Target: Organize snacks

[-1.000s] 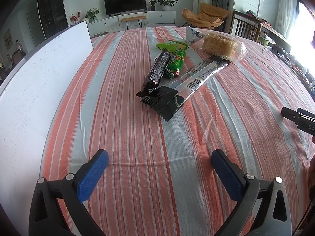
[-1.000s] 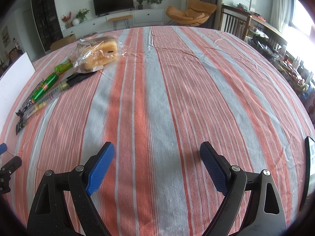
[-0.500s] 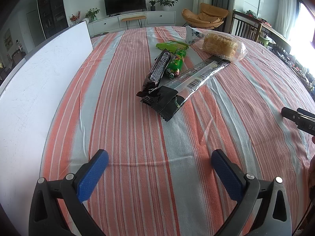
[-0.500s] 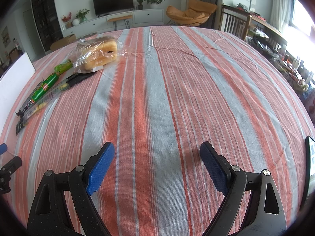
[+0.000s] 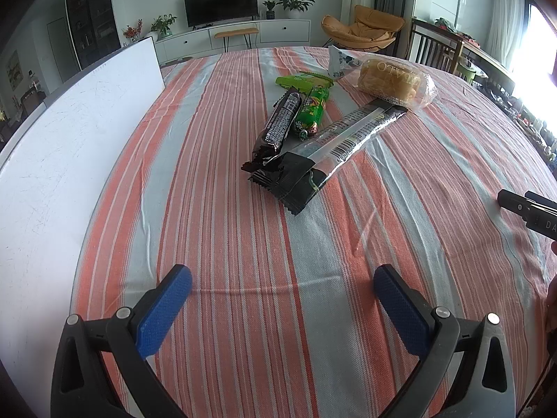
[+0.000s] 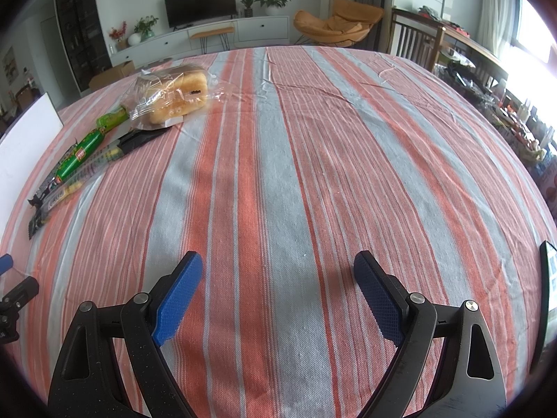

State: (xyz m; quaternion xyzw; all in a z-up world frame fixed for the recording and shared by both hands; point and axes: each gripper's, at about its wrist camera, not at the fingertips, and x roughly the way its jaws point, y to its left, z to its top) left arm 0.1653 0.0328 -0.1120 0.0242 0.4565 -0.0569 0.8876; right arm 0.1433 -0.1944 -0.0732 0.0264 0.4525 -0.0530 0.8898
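Both hand-held grippers released, snacks untouched on the surface [image 5: 400,230].
I'd bring the left hand-held gripper [image 5: 282,291] low across the black wrapper [image 5: 334,146]; right hand-held gripper [image 6: 278,277] waits.

Striped tablecloth [image 6: 278,174]; dark television [image 5: 221,8] above white cabinet [image 5: 243,35]; orange lounge chair [image 6: 336,26]; bright right-hand window [image 6: 532,28]

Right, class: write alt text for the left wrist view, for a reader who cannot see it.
An open left gripper hovers over a striped tablecloth. Ahead lie snacks: a long black packet, a dark biscuit roll, green packets and bagged bread. A white board stands left.
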